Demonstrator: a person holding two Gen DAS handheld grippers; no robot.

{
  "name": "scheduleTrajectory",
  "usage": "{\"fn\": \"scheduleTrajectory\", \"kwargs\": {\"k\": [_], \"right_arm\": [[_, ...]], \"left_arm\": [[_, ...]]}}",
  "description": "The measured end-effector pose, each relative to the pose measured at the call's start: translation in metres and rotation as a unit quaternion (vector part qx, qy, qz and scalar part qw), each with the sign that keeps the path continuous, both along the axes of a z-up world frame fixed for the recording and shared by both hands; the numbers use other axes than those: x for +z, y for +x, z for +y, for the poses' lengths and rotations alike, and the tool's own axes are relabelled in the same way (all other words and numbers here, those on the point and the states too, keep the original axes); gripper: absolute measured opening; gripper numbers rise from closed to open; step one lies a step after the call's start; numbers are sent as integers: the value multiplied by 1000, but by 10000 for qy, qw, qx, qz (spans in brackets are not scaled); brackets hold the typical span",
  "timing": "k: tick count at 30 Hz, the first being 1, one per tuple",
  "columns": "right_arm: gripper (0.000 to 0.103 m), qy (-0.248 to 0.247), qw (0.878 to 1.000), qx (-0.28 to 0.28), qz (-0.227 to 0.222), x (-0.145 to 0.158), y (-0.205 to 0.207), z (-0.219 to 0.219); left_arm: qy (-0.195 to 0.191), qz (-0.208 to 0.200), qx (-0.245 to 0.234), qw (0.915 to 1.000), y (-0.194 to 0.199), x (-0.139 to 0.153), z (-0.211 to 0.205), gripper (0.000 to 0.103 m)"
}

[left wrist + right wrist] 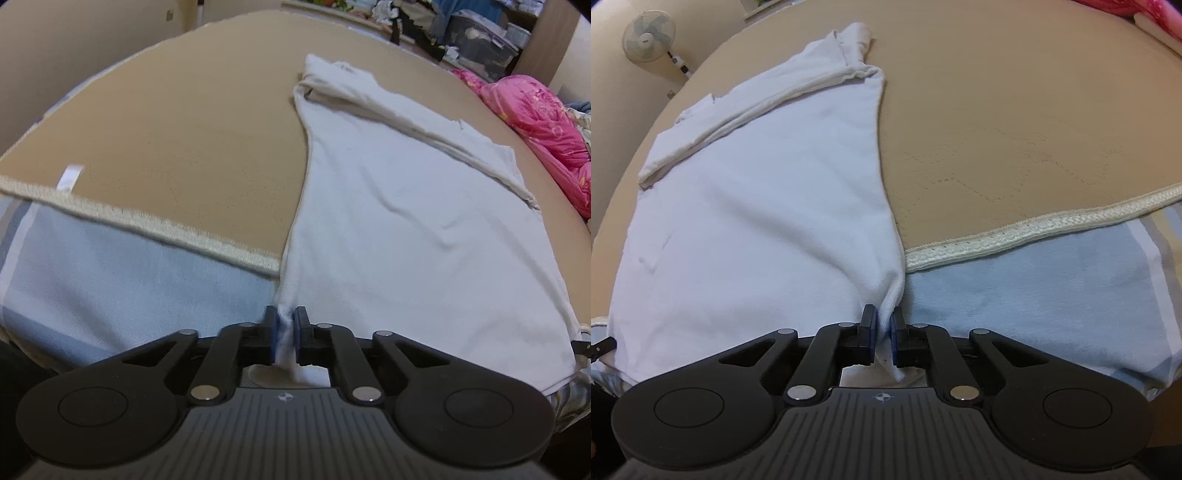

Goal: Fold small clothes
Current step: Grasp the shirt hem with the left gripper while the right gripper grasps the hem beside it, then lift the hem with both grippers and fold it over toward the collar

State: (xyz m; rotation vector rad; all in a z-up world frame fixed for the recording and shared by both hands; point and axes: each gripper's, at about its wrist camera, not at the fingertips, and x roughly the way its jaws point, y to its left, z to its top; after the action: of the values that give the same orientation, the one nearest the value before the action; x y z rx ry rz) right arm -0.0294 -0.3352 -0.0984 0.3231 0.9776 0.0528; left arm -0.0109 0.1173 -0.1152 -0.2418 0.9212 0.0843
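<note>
tan mat (184, 122) bears white shirt (406, 221); both tools pinch hem corners, tips partly hidden.

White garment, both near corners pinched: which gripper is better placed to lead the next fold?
Neither clearly. The left gripper and right gripper are each shut on a near corner of the white garment, symmetrically, far edge already folded. Likely both carry the near edge forward together.
</note>
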Motion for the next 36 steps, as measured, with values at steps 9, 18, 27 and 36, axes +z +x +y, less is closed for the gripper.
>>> {"fn": "scheduleTrajectory", "kwargs": {"k": [9,18,27,36], "right_arm": [[6,-77,9998,-11,-161,4,-2,2],[8,-170,9998,17,34,-4,3,2],[7,-127,9997,-42,-187,4,-3,3],[5,549,9911,-295,-1177,49,-14,-11]], "left_arm": [[57,-168,-66,9998,-4,5,-2,6],[0,122,-86,9999,0,-3,-3,11],[-21,-50,-157,9999,-3,2,-2,6],[24,-764,-564,9955,-11,35,-15,6]]}}
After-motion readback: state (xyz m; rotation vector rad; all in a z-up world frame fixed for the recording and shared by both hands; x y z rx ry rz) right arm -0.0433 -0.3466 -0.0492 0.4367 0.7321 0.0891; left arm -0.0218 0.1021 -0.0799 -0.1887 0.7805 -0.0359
